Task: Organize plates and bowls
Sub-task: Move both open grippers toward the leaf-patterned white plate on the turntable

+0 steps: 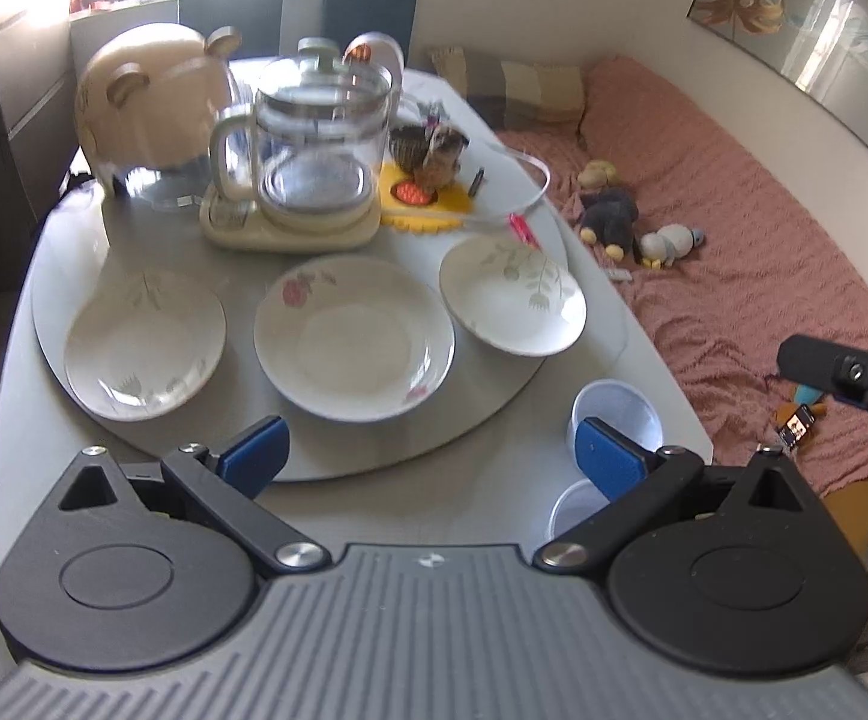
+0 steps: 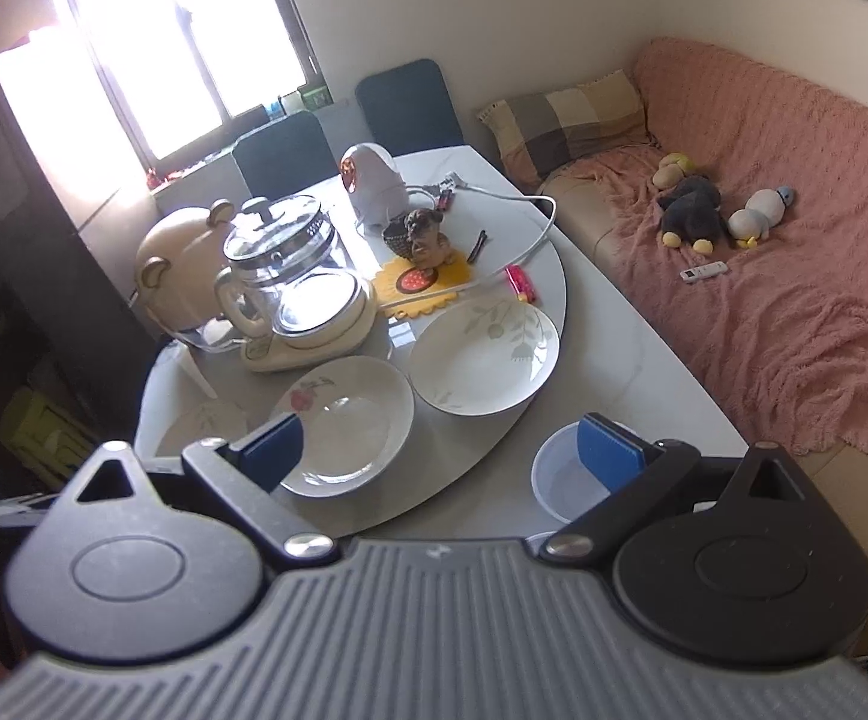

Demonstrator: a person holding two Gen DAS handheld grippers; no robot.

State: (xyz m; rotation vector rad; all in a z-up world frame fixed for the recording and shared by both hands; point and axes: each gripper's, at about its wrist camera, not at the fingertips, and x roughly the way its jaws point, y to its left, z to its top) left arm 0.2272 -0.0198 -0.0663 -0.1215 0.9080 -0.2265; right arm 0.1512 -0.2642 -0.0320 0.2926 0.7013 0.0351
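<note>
No readable text, labels, brands or numbers anywhere

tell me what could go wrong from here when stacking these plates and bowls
1. The three plates lie on a round turntable; pushing one sideways may spin it rather than lift the plate.
2. The glass kettle stands close behind the plates, so a reach too far could knock it.
3. The plastic bowl sits near the table's right edge and looks light; open fingers of the left gripper could nudge it off.
</note>
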